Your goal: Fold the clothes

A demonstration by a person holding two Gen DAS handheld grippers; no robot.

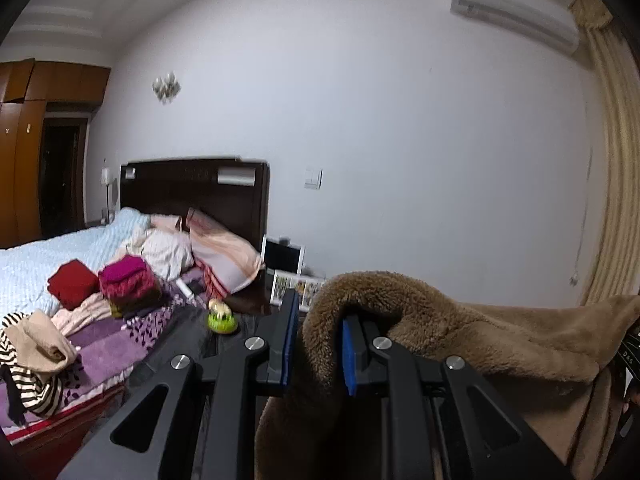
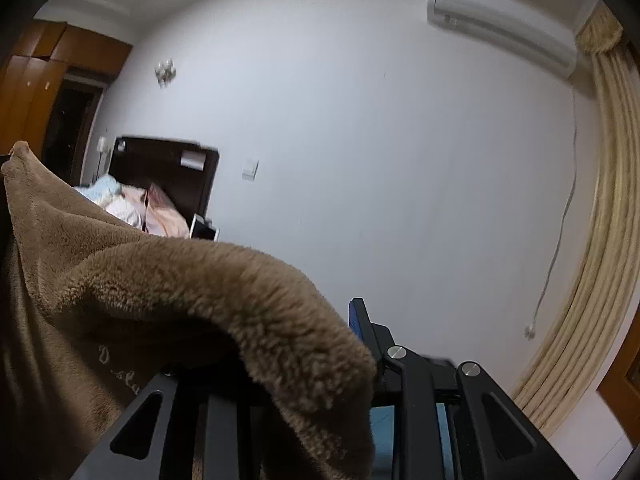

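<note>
A thick brown fleece garment point(image 1: 460, 332) hangs in the air between both grippers. In the left wrist view a fold of it is pinched between the blue pads point(image 1: 350, 356) of my left gripper point(image 1: 320, 346), which is shut on it, and the rest trails off to the right. In the right wrist view the same fleece point(image 2: 180, 292) drapes over my right gripper point(image 2: 320, 332), hiding its left finger. Only the right finger's blue pad point(image 2: 354, 316) shows, and the gripper is shut on the cloth. White embroidered lettering point(image 2: 116, 368) marks the fleece.
A bed point(image 1: 100, 352) with a purple patterned sheet lies at the left. On it are a folded red garment point(image 1: 74, 284), a magenta stack point(image 1: 128, 284), a striped garment point(image 1: 28, 384), a beige cloth point(image 1: 40, 340) and pillows point(image 1: 224, 256). A green toy point(image 1: 222, 318) and a nightstand stand by the headboard. Curtains point(image 2: 592, 240) hang at the right.
</note>
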